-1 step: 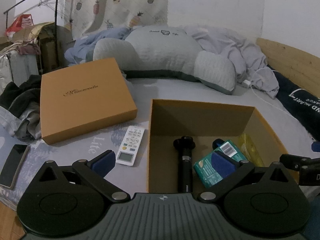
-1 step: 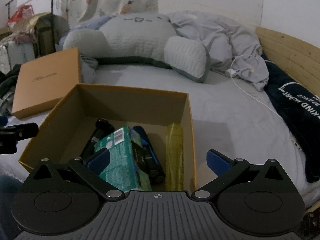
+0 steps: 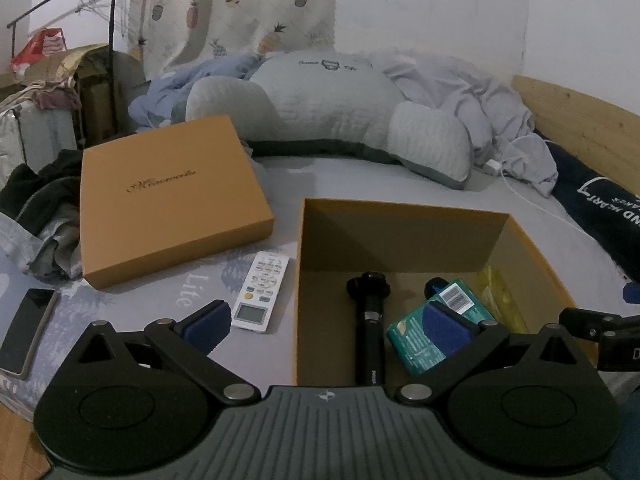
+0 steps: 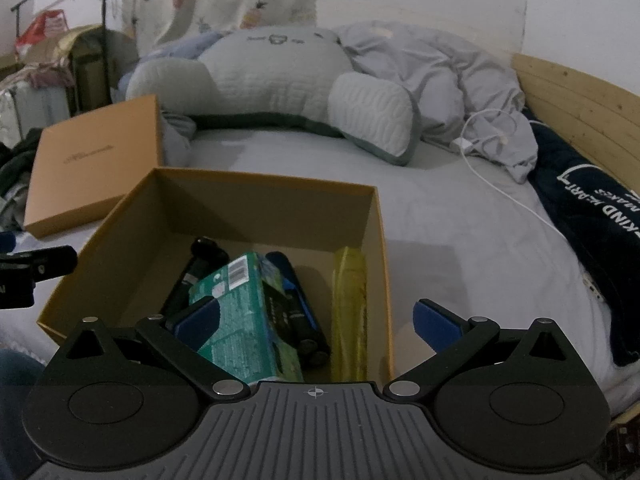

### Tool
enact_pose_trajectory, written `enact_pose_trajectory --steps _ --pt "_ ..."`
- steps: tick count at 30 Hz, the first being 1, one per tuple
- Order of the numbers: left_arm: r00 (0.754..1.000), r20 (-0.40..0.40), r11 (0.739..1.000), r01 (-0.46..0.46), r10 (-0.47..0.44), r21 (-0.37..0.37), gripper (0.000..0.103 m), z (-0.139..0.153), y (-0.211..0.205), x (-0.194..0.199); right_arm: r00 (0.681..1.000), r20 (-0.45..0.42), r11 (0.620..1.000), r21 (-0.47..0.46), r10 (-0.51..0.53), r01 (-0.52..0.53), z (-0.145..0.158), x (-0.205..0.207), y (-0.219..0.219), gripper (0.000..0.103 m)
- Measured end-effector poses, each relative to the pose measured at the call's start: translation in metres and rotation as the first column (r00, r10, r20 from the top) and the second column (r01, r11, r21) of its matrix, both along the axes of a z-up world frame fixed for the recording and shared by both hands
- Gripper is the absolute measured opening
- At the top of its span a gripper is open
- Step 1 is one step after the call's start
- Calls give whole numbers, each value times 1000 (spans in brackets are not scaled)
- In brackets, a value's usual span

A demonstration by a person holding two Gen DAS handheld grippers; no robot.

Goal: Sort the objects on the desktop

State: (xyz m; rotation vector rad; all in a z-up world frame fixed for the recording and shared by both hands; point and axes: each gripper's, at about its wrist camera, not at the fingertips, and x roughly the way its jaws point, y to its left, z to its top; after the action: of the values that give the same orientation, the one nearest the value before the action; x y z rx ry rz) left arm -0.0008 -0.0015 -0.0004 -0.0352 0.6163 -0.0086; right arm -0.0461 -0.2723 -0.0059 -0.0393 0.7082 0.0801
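An open orange box (image 3: pixel 404 216) (image 4: pixel 256 196) sits on the bed. Inside lie a black flashlight-like tool (image 3: pixel 370 320) (image 4: pixel 192 276), a green carton (image 3: pixel 416 344) (image 4: pixel 244 320), a dark blue object (image 4: pixel 296 304) and a yellow packet (image 3: pixel 500 300) (image 4: pixel 350 312). A white remote (image 3: pixel 262 292) lies on the sheet left of the box. My left gripper (image 3: pixel 326 324) is open and empty, above the box's left wall. My right gripper (image 4: pixel 316 320) is open and empty, above the box's near right part.
The orange box lid (image 3: pixel 168 196) (image 4: pixel 96 164) lies at the left. A phone (image 3: pixel 26 330) lies near the bed's left edge. A large grey pillow (image 3: pixel 328 112), crumpled bedding (image 4: pixel 440 80), a white charger cable (image 4: pixel 500 184) and a dark cloth (image 4: pixel 592 216) lie behind and right.
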Motion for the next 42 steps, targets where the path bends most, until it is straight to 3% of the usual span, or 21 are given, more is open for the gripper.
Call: enact_pose_trajectory --steps 23,30,42 --pt "999 -3 999 -44 44 -4 103 -5 -27 -16 1000 3 1000 -9 2 -2 -4 3 1 103" --pt "998 -22 998 -56 55 -36 103 -7 -25 -22 1000 13 1000 -16 8 -8 -2 -1 1 103" --pt "985 -70 975 -164 155 -153 103 -3 4 -20 999 12 999 15 40 -40 3 -3 -2 103"
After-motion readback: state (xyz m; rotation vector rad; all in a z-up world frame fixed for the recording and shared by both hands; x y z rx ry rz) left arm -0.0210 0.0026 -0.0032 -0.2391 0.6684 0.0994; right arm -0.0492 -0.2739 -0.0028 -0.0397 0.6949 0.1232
